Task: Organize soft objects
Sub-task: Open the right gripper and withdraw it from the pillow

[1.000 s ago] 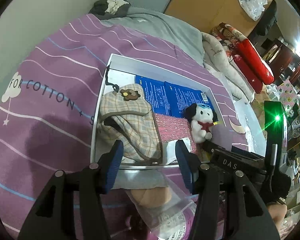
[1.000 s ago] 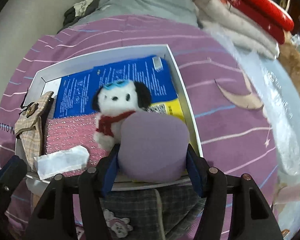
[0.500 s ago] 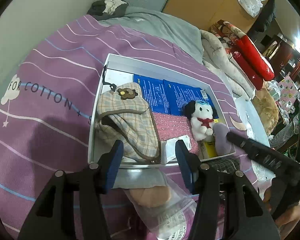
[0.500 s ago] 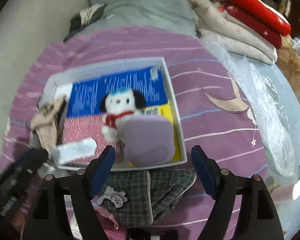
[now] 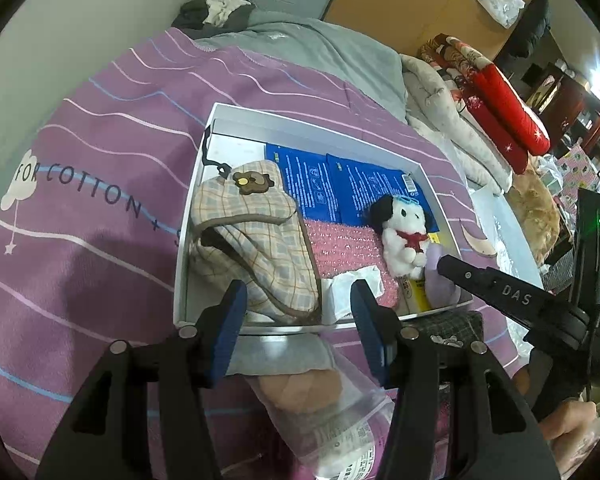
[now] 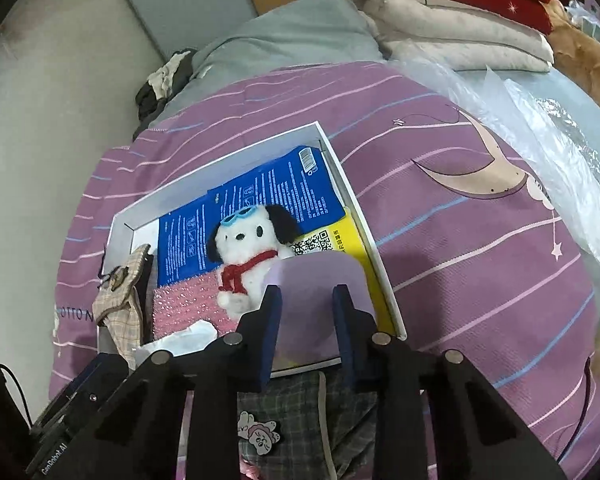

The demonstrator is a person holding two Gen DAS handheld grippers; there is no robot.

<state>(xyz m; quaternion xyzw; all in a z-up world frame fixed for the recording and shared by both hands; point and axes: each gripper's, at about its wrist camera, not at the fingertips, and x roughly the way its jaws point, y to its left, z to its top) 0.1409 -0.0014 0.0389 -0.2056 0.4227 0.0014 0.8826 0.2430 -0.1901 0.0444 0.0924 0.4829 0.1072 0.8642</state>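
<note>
Bed w/ purple striped bedspread [image 5: 100,140]. A white box [image 5: 220,112] sits on it, open at the top.

L side of box: beige plaid slipper [image 5: 252,240] w/ a brown bear patch, lying along the L wall. L tongs [image 5: 296,292] hover over the near rim of the box, released, abt half spread, nothing btwn the pads; slipper heel & a white tissue [image 5: 352,284] show past them. Under the L tongs, outside the box, a clear bag [image 5: 308,392] w/ something peach-coloured inside lies on the bedspread.

Mid box: blue packets [image 5: 340,188] flat at the back, pink sparkly cloth [image 5: 340,244] in front of them, tissue on its near edge. Plush dog [image 5: 404,232], white w/ black ears, blue goggles & red scarf, sits upright on the cloth/packets.

R side of box: yellow packet [image 6: 348,240] against the R wall. A lilac round cushion [image 6: 320,276] sits in the near R corner, just beside the dog & on the yellow packet. R tongs [image 6: 306,292] are right over it; jaws have just been closing to a narrow gap, but the cushion is wider than that gap & lies beyond the pads, not pinched, so R tongs grasp nothing. Dark plaid slipper [image 6: 300,420] w/ a cartoon patch lies on the bed below the R tongs, touching the box's near wall.

Far R: clear plastic sheet [image 6: 540,128] on the bed, folded quilts [image 5: 500,108] stacked beyond.
</note>
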